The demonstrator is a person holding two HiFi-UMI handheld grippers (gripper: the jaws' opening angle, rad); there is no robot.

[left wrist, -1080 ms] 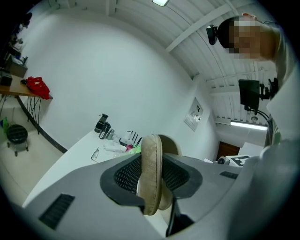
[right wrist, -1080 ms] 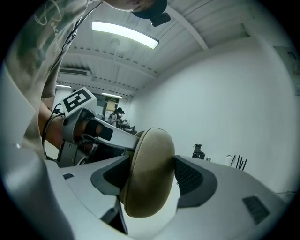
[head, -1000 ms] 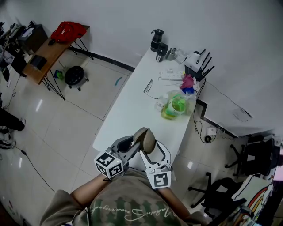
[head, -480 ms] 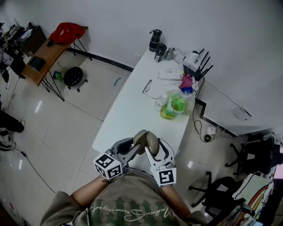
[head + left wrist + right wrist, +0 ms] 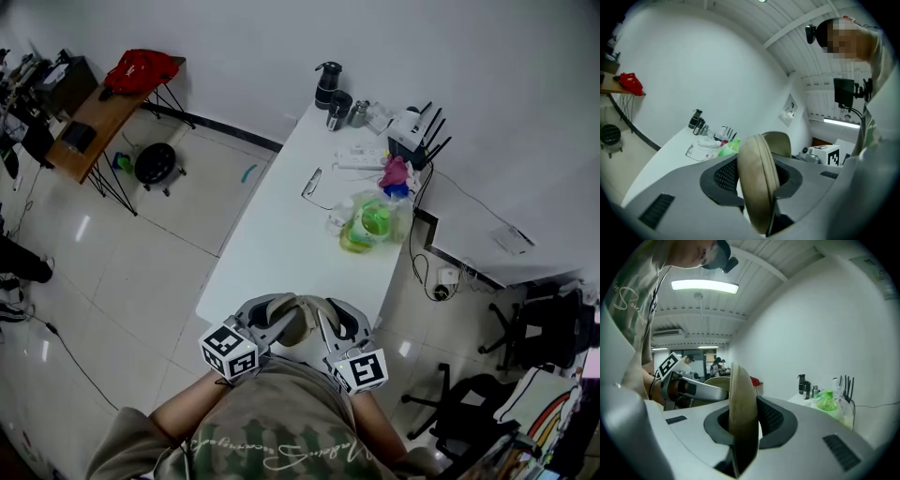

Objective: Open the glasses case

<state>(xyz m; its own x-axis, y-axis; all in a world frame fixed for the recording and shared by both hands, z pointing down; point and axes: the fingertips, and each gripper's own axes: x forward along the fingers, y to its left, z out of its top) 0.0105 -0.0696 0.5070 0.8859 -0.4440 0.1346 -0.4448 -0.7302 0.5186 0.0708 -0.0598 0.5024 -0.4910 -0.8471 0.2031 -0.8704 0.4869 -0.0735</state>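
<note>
Glasses case (image 5: pixel 300 322) parted, left hand-held gripper (image 5: pixel 273 317) clamping one shell, right hand-held gripper (image 5: pixel 330 323), jaws just closing, pinching the other.

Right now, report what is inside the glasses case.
Nothing inside shows. The left gripper and the right gripper, whose jaws just closed further, each pinch a shell of the glasses case; only shell edges and backs face the cameras, hiding the hollow. Eyeglasses lie on the table.

Matt, leathery glasses case (image 5: pixel 757 180)
</note>
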